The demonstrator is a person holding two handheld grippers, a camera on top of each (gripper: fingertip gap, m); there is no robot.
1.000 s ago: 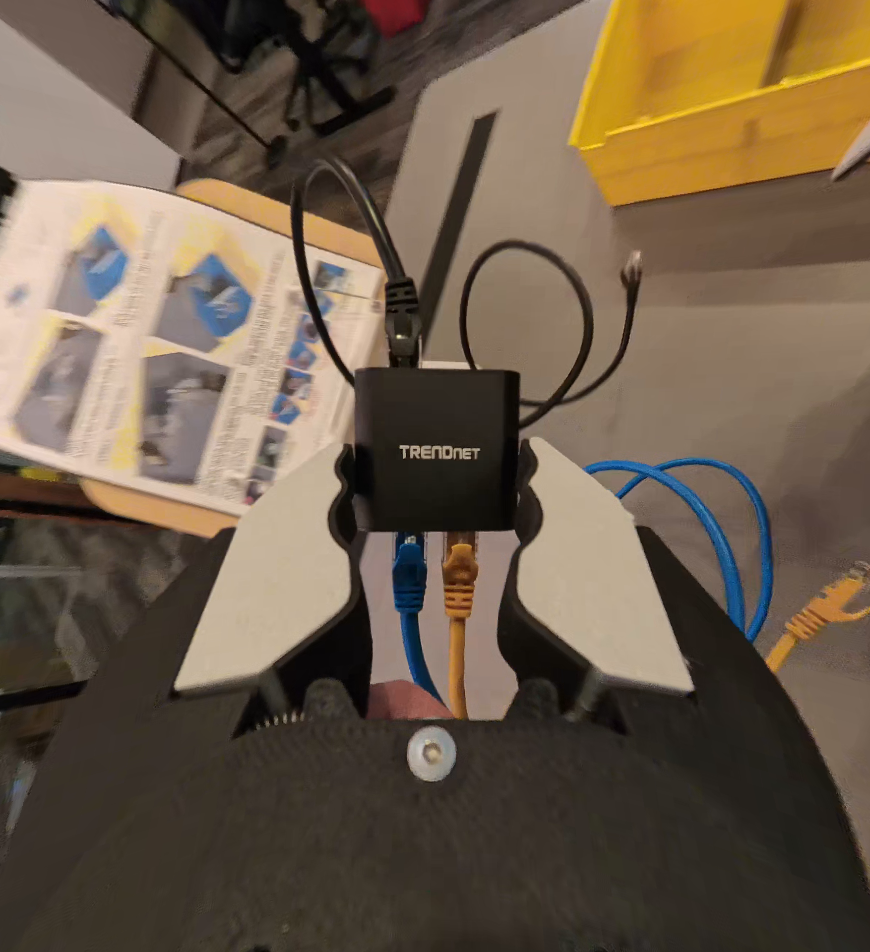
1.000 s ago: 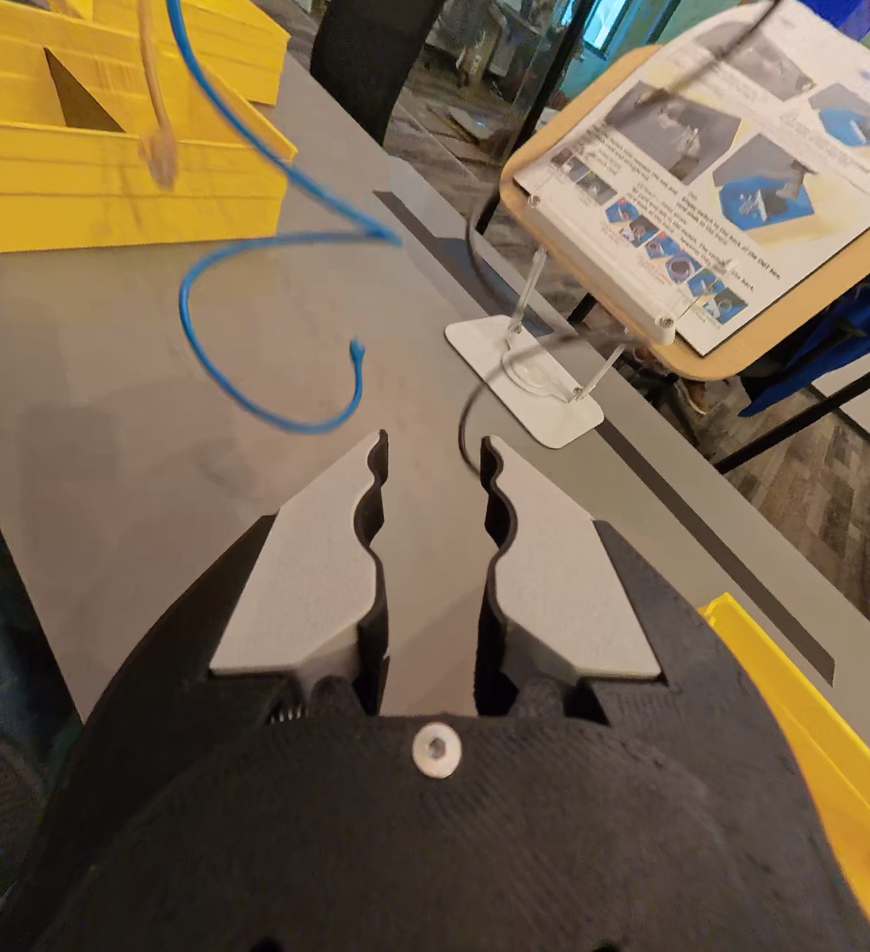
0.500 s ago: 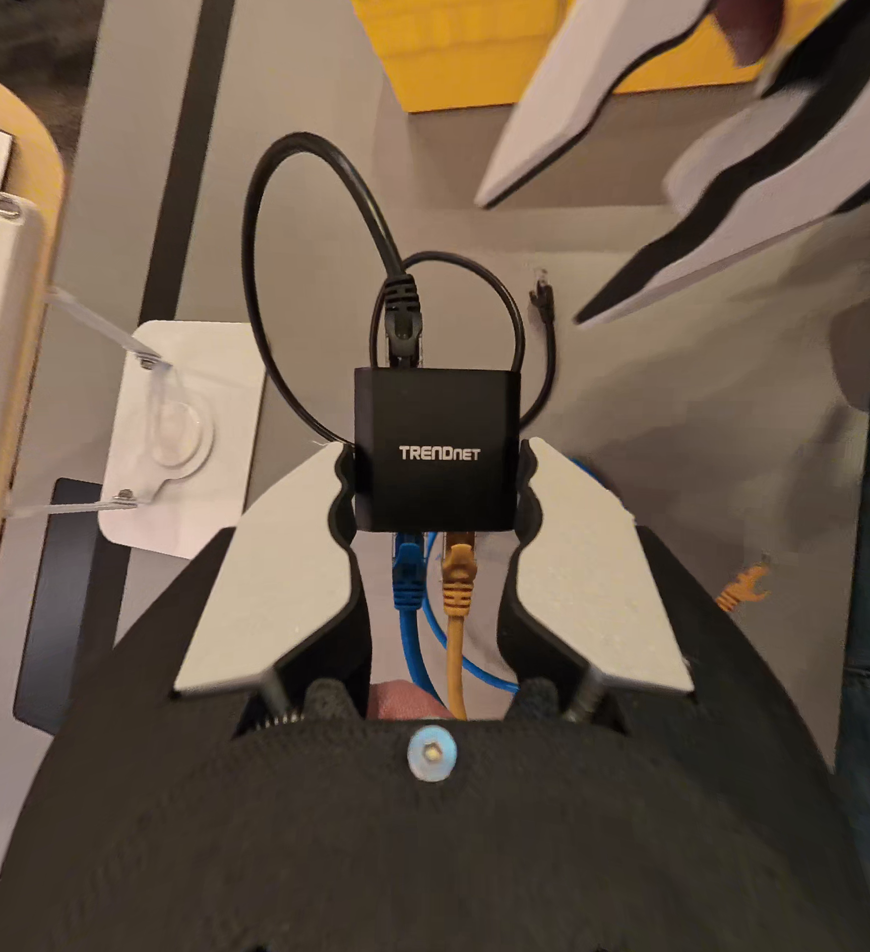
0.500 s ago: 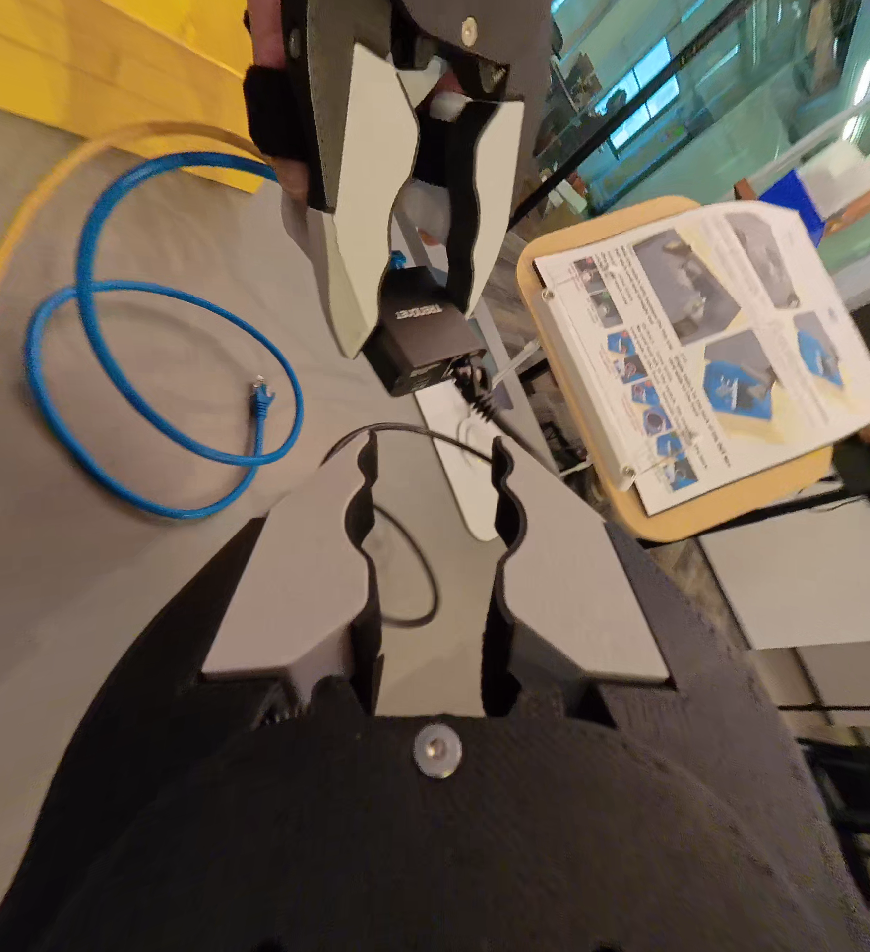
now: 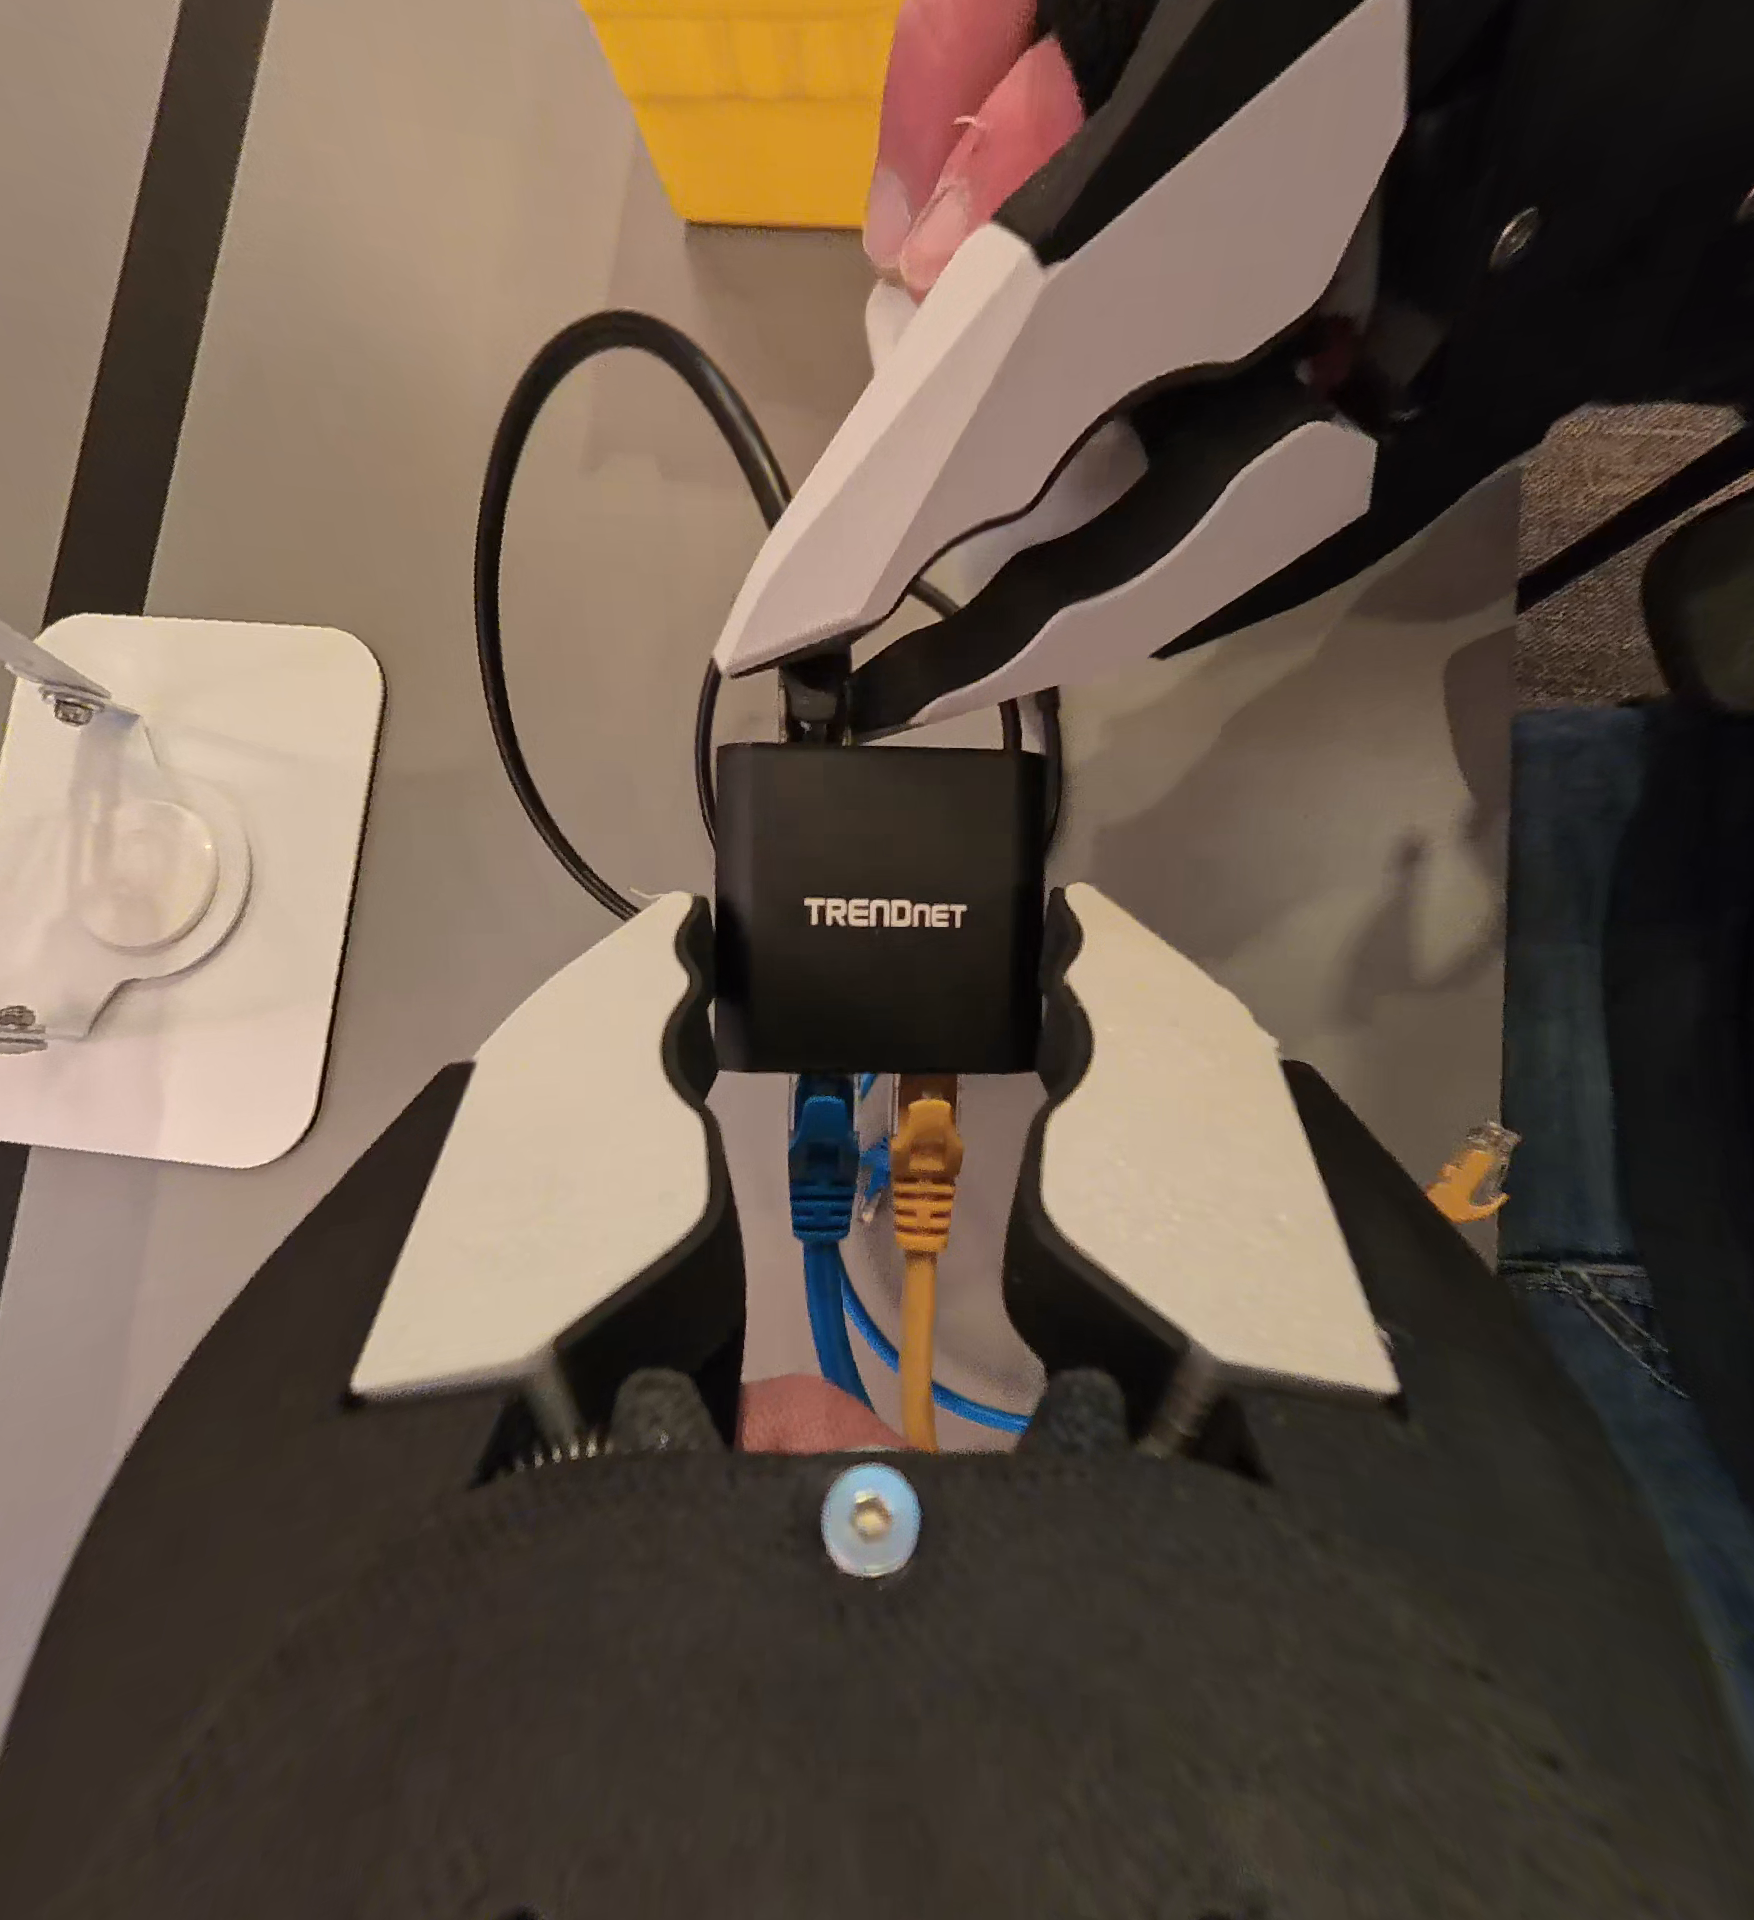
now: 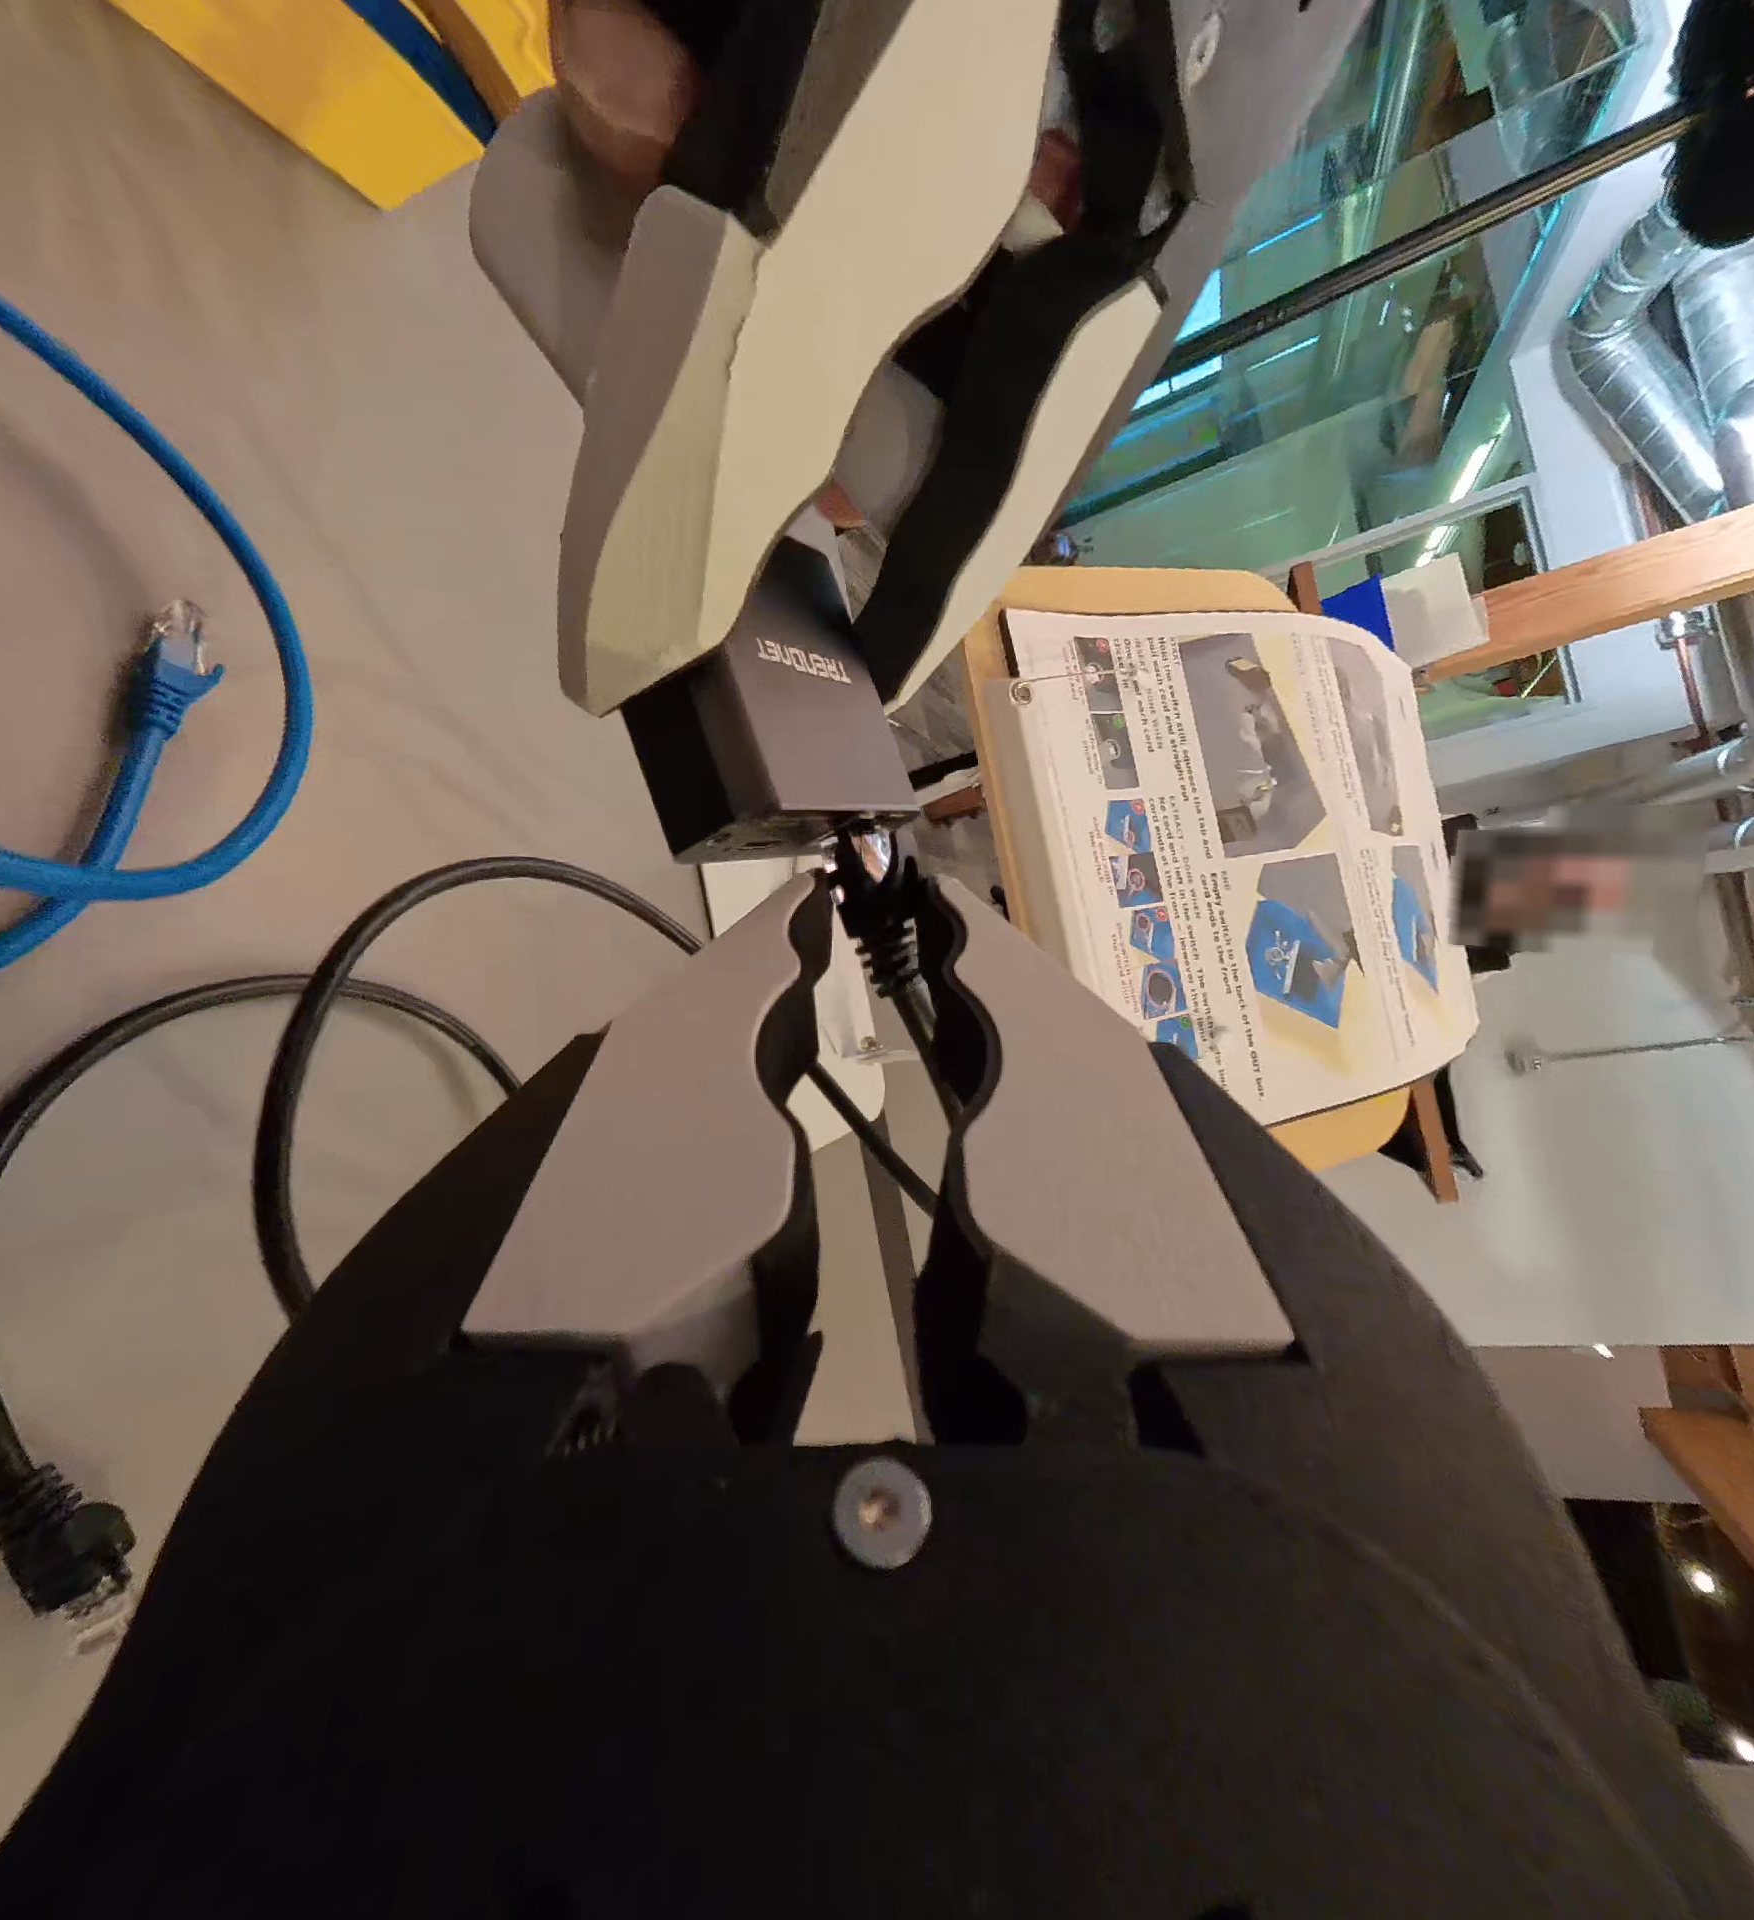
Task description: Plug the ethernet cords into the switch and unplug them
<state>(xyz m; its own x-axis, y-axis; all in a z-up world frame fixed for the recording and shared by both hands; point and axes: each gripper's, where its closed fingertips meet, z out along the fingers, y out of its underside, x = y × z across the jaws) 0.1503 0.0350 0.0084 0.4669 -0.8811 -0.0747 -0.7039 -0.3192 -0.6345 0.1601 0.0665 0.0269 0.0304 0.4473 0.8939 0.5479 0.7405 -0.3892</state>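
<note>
Three cords plugged: blue ethernet cord (image 5: 819,1164), orange ethernet cord (image 5: 923,1169) and black ethernet cord (image 6: 878,914) all sit in the switch (image 5: 878,914) — blue and orange at its 6 o'clock edge in the left wrist view, black at 12 o'clock.
Switch place: held up above the grey table (image 5: 385,312), between the fingers of the left gripper (image 5: 878,987).
Left gripper: fingers pressed on the two sides of the switch, pinching it firmly.
Right gripper (image 6: 878,935): fingers narrowly spread around the black plug's boot; contact looks close, but whether they are clamping it I cannot tell.
Loose ends: free blue plug (image 6: 166,665) at 9 o'clock in the right wrist view, free black plug (image 6: 62,1548) at 8 o'clock, free orange plug (image 5: 1475,1169) at 3 o'clock in the left wrist view — all lying on the table.
Background: yellow bin (image 5: 748,104) at 12 o'clock, instruction sheet (image 6: 1237,862) on its stand at 3 o'clock.
Progress: plugging appears finished; unplugging seems to be starting with the black cord, leaving blue and orange.
</note>
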